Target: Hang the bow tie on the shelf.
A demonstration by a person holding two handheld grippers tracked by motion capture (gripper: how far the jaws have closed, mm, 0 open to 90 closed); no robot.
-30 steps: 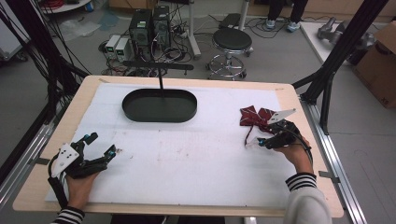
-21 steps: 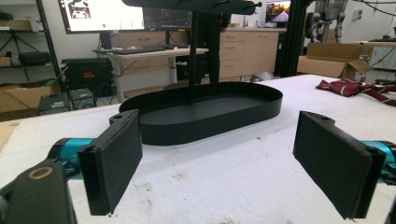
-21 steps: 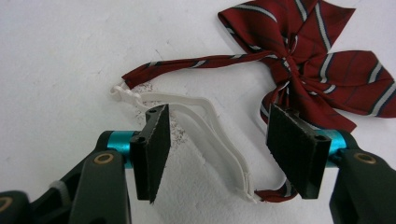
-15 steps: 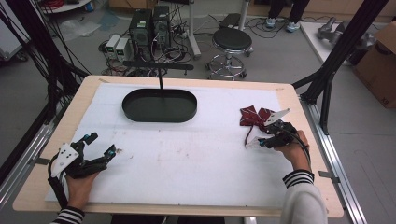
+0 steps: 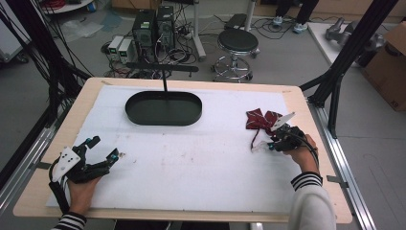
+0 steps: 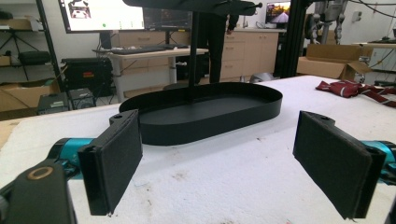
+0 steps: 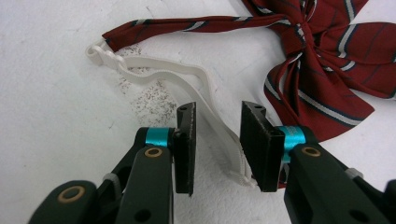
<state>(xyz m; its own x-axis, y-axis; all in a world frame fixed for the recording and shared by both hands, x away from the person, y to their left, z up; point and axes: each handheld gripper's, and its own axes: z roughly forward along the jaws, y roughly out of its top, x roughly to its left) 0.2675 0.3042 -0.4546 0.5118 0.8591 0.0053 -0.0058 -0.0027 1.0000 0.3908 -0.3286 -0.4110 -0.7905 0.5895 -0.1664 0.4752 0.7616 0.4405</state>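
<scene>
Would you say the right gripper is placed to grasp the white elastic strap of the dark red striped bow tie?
Probably yes: the right gripper has been closing with the white elastic strap running between its jaws, still with a gap on each side. Nothing lies in the way.

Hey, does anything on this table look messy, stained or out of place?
Mostly tidy. The white mat has faint brownish speckles near its middle and by the strap. The bow tie lies loose with its white strap twisted, running between the right gripper's closing jaws. The black tray sits square and undamaged.
</scene>
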